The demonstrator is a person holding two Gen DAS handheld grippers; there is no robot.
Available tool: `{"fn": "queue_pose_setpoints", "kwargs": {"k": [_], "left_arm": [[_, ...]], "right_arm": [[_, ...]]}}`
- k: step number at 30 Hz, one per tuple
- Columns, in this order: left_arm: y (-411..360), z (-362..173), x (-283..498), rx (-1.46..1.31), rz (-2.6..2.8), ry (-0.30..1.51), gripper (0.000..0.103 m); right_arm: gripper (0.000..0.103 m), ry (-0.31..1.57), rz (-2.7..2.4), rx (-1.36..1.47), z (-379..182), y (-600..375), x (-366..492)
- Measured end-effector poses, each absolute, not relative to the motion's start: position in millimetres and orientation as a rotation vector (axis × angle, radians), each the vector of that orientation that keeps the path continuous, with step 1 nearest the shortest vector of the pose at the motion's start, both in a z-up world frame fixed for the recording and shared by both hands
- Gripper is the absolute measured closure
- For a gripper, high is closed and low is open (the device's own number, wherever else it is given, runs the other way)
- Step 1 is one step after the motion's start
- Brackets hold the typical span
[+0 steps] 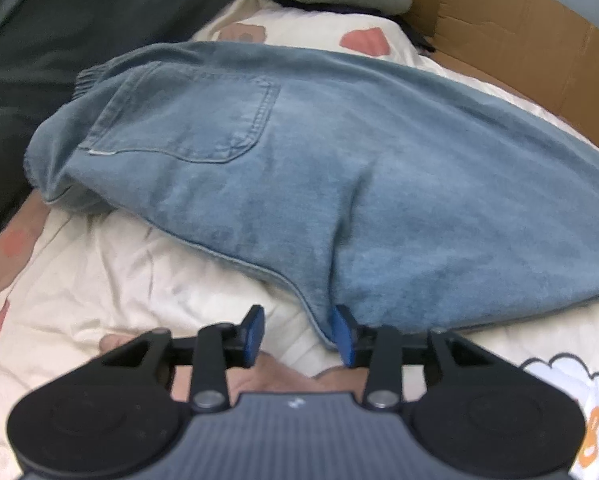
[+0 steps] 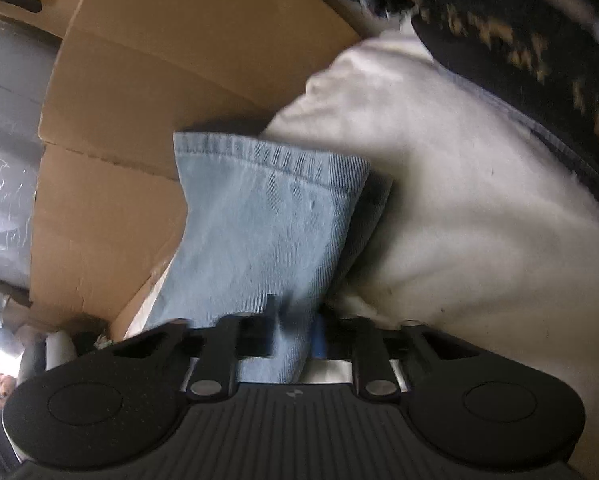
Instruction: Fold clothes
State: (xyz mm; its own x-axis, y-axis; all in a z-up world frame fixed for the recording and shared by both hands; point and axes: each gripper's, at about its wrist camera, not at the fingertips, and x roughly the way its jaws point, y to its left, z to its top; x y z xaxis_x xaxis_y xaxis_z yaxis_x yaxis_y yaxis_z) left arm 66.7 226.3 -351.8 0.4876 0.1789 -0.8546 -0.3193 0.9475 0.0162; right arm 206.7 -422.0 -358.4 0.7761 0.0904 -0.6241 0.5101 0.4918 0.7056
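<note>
Blue denim trousers (image 1: 299, 168) with a stitched back pocket and an elastic waistband lie spread across a white quilted bed cover (image 1: 147, 280) printed with pink and brown patches. In the left wrist view, the left hand-held gripper (image 1: 299, 336) sits low over the cover with its blue-padded jaws apart; the near edge of the trousers hangs just beside the right pad and nothing is clamped between them. A brown cardboard box (image 1: 519, 20) stands along the far right of the bed, and a dark green cushion (image 1: 59, 20) fills the upper left. In the right wrist view, the right hand-held gripper (image 2: 293, 340) is closed on the hemmed leg end of the trousers (image 2: 267, 220), which rises from between its fingers. White fabric (image 2: 459, 200) lies just beside the leg, with the cardboard box (image 2: 159, 80) behind.
</note>
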Motion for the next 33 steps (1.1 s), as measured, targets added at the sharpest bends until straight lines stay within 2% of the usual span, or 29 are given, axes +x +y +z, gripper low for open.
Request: {"fn": "queue_pose_setpoints", "kwargs": {"k": [4,9,10,11,14,19,22,33], "left_arm": [[232,-347,65,-0.203,0.327,1.003,0.063],[247,-346,65,-0.372,0.326,1.004,0.063],[251,-348,64,-0.420,0.330,1.007,0.062],[255,-350,63,-0.468,0.333,1.009,0.062],[264,-355,60,-0.576,0.341,1.008,0.062],[269,-358,59,-0.638,0.345,0.994,0.060],[271,-360,58,-0.664,0.350,0.983,0.051],[282,-377,78,-0.767,0.287,0.924,0.051]], "right_arm": [[0.093,0.616,-0.254,1.033,-346,-419,203],[0.088,0.635,-0.282,1.104,-357,-426,206],[0.086,0.638,-0.291,1.116,-361,-428,206],[0.079,0.639,-0.296,1.121,-364,-429,206],[0.074,0.642,-0.307,1.126,-370,-432,207],[0.074,0.604,-0.359,1.125,-372,-436,210],[0.074,0.586,-0.376,1.136,-374,-439,213],[0.076,0.572,-0.388,1.141,-375,-442,215]]}}
